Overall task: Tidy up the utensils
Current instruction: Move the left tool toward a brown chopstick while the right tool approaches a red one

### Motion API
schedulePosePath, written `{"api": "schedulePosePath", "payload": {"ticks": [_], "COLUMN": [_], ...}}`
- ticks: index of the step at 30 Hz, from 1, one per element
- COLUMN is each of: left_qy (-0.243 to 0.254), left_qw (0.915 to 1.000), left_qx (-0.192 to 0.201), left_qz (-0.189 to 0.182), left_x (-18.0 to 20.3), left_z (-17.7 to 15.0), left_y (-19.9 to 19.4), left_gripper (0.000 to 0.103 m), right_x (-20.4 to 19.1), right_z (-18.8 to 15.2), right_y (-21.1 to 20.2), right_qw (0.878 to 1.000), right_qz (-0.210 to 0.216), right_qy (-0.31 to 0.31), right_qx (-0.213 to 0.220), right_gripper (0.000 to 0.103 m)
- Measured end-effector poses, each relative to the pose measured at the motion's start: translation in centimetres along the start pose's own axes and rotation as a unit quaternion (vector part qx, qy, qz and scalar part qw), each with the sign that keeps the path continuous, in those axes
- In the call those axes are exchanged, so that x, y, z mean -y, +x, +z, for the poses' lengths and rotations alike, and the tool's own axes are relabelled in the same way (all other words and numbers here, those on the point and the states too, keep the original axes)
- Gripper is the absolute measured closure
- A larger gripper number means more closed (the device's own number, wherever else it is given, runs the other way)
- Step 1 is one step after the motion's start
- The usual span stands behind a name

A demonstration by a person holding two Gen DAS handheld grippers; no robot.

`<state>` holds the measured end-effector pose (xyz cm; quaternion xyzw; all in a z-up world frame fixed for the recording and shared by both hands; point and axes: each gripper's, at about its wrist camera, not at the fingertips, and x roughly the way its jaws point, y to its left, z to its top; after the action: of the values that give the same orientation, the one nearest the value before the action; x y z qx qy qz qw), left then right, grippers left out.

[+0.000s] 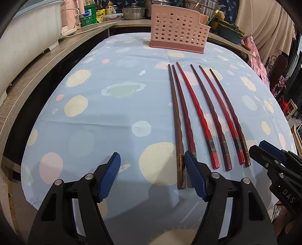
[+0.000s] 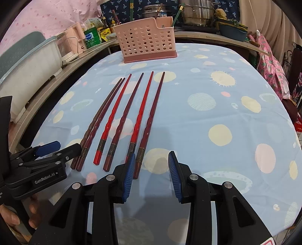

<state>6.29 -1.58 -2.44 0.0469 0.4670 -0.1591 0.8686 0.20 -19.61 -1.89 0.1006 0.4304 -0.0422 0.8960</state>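
Note:
Several red and dark brown chopsticks lie side by side on the blue patterned tablecloth, tips toward a pink perforated utensil holder at the far edge. They also show in the right wrist view, with the holder behind. My left gripper is open and empty, low over the cloth, its right finger beside the leftmost chopstick ends. My right gripper is open and empty, its left finger over the rightmost chopstick ends. Each gripper shows in the other's view, the right gripper and the left gripper.
A wooden counter runs along the left with a white tub, jars and a green container. Steel pots stand behind the holder. Pink cloth and chairs are at the right edge. The cloth's right half is bare.

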Motion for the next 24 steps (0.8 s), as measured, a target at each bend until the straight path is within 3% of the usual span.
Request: {"api": "schedulePosePath", "payload": {"ticks": [2,9,12,17,24], "left_qy": [0.002,0.012,0.017,0.025,0.024], "left_qw": [1.0000,0.9998,0.9997,0.9996,0.9997], "left_qx": [-0.002,0.002,0.003,0.003,0.002], "left_qz": [0.007,0.018,0.015,0.012,0.007], "left_x": [0.0,0.2,0.4,0.8,0.8], "left_z": [0.0,0.0,-0.1,-0.1,-0.1], "left_y": [0.1,0.2,0.1,0.0,0.0], "left_gripper": [0.044,0.046,0.053,0.062,0.065], "right_x": [0.0,0.0,-0.3,-0.7,-0.9], "right_z": [-0.1,0.0,0.1,0.1,-0.2], "right_y": [0.1,0.5,0.7,1.2,1.2], "right_qw": [1.000,1.000,1.000,1.000,1.000], "right_qz": [0.000,0.004,0.005,0.005,-0.006], "right_qy": [0.001,0.000,-0.004,-0.010,-0.023], "right_qx": [-0.001,-0.005,-0.005,-0.008,-0.003], "right_gripper": [0.068,0.068,0.069,0.079,0.085]}}
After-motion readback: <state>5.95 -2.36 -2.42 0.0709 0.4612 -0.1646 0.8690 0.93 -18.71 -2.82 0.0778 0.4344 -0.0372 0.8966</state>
